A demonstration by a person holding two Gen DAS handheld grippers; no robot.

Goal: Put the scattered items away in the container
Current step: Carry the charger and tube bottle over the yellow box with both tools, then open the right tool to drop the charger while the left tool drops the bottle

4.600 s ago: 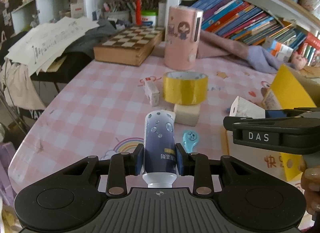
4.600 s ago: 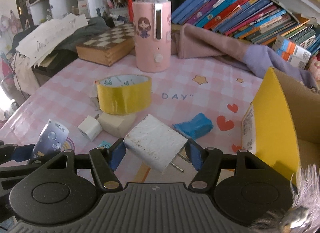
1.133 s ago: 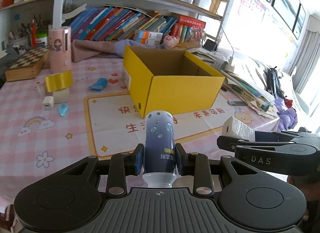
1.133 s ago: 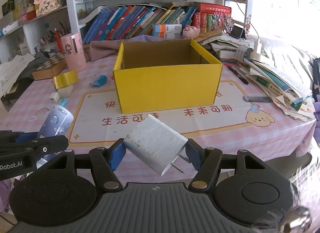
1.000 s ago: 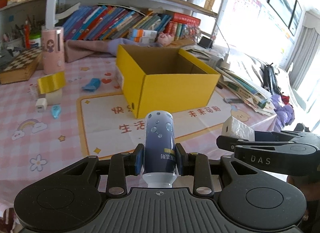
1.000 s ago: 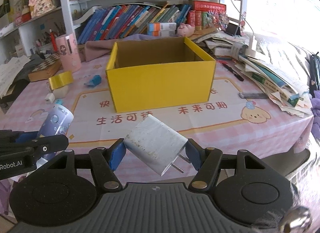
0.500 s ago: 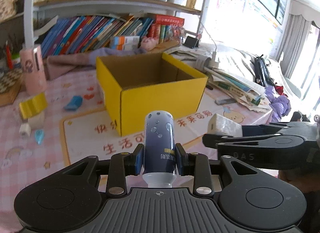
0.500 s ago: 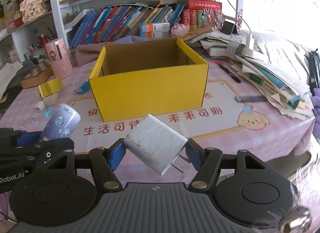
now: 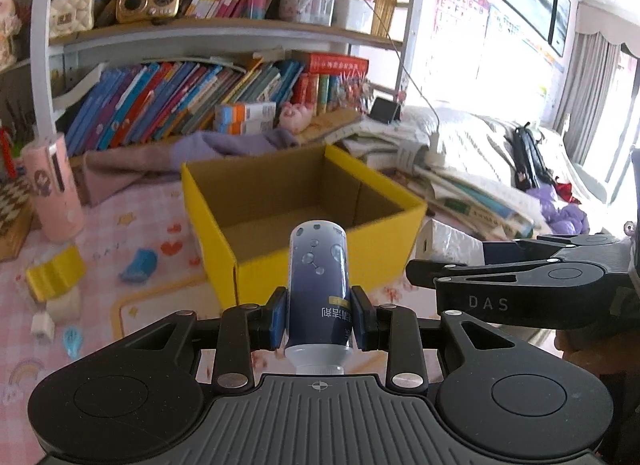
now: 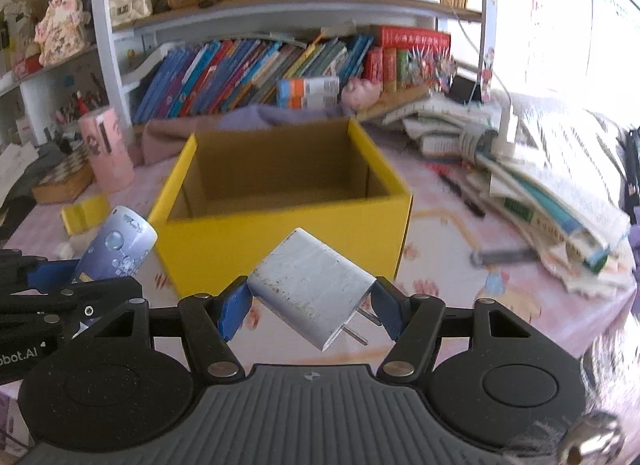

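Observation:
My left gripper is shut on a dark blue tube with a white cap toward the camera. My right gripper is shut on a white charger plug, its prongs pointing down right. Both hang in front of an open yellow cardboard box whose brown inside looks bare. In the left wrist view the right gripper reaches in from the right with the charger. In the right wrist view the tube shows at the left.
On the pink checked tablecloth left of the box lie a yellow tape roll, a blue packet, a small white cube and a blue clip. A pink cylinder, bookshelves behind, stacked papers at the right.
Both grippers have moved closer to the yellow box, which now looks larger and nearer the middle of each view. The tube and the charger stay gripped as before.

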